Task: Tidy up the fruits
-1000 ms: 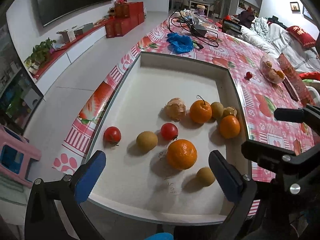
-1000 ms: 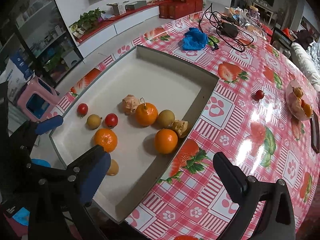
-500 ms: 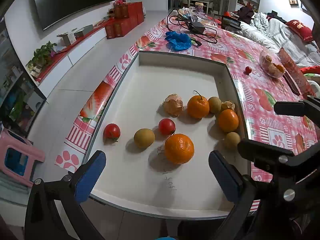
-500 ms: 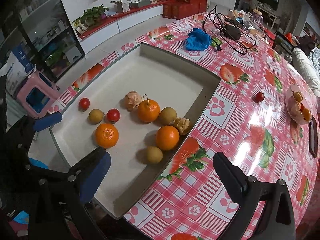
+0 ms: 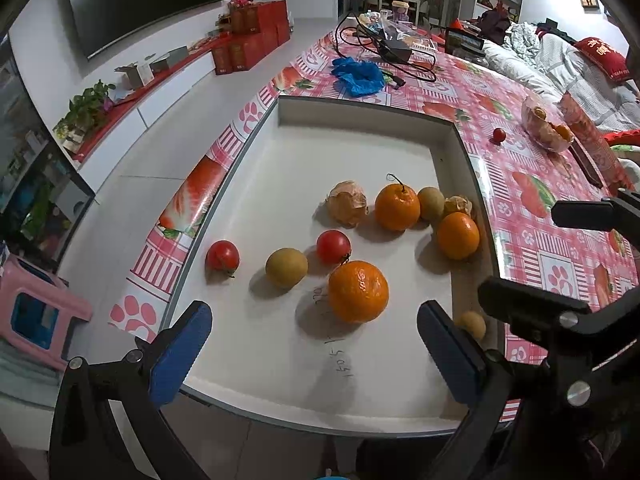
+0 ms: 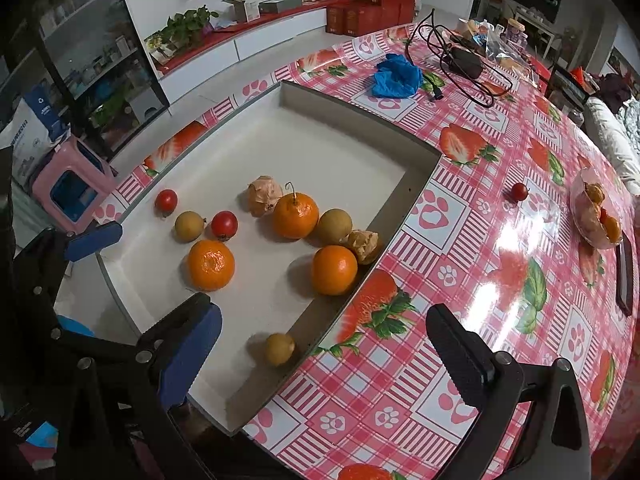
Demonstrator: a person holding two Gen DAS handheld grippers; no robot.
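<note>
Left wrist view: fruit sitting loose in a shallow white tray (image 5: 360, 120) on the table (image 5: 520, 184), both grippers empty.
Left hand-held gripper (image 5: 314, 346) is spread wide, hovering over the tray's near edge just short of the big orange (image 5: 358, 292). Right hand-held gripper (image 6: 324, 340) is wide open too, straddling the tray's right wall above a small brown fruit (image 6: 280, 349) near that wall. Two more oranges, two tomatoes and other fruit lie mid-tray; one cherry tomato (image 6: 519, 191) sits out on the tablecloth.
</note>
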